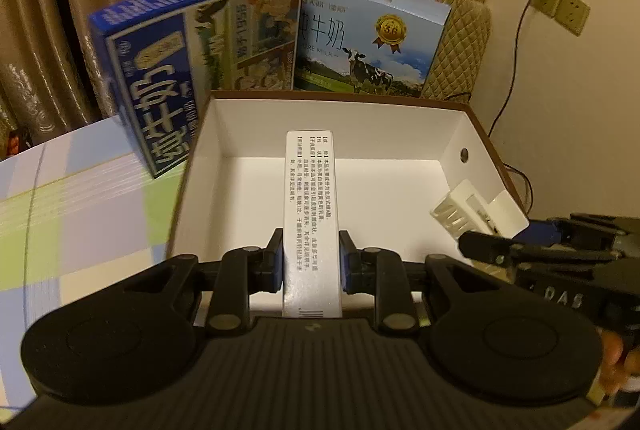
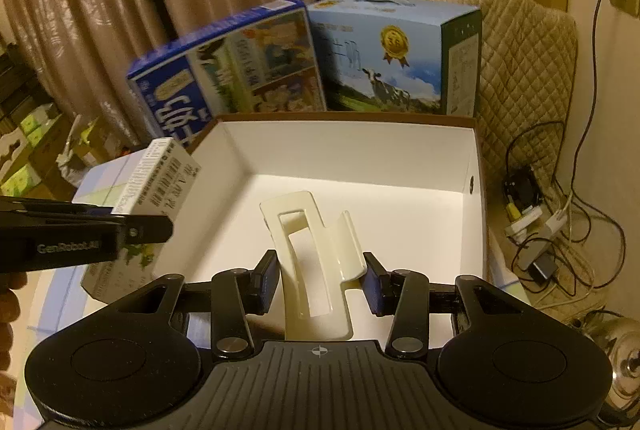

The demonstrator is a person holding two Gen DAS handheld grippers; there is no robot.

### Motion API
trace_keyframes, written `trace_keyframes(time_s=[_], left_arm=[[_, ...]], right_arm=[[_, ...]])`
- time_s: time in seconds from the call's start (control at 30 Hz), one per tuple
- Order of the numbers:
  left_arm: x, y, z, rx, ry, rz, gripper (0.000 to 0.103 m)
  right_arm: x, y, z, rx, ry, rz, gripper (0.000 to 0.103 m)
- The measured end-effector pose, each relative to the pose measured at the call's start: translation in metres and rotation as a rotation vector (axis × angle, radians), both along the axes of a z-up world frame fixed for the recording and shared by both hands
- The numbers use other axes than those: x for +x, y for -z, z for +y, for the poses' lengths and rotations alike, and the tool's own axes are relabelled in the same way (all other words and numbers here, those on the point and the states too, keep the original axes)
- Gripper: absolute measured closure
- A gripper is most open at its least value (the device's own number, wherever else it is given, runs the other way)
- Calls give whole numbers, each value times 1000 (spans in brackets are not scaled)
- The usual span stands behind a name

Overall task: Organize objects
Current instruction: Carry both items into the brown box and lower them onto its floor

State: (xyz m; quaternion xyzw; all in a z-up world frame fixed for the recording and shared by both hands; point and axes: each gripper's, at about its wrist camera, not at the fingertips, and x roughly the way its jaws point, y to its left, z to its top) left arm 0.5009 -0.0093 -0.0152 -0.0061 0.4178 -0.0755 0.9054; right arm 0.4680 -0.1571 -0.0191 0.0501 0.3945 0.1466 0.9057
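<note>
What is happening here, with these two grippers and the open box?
A person holds a gripper in each hand over an open white-lined box. The left gripper is shut on a narrow white carton; the right gripper holds a cream hair claw clip. The box's inside looks bare. Two milk cartons stand behind.

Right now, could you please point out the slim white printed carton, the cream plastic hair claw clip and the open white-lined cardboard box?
Slim white printed carton (image 1: 310, 206): left wrist view, its printed top face.
Cream plastic hair claw clip (image 2: 308, 250): right wrist view, its slotted arm.
Open white-lined cardboard box (image 2: 352, 150): right wrist view, its inner back wall.
</note>
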Motion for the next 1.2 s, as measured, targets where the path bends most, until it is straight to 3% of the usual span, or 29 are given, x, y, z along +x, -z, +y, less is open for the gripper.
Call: trace_keyframes(time_s=[0.4,0.67,0.9,1.2], left_arm=[[79,53,-48,47,-6,135,81],[98,90,-59,68,8,228,81],[102,100,-59,68,19,255,80],[99,85,-43,59,-6,233,58]], right_arm=[[61,55,-6,-35,71,145,62],[76,75,-4,-93,80,202,62],[81,80,-7,-94,76,218,62],[89,81,-5,-38,84,248,62]])
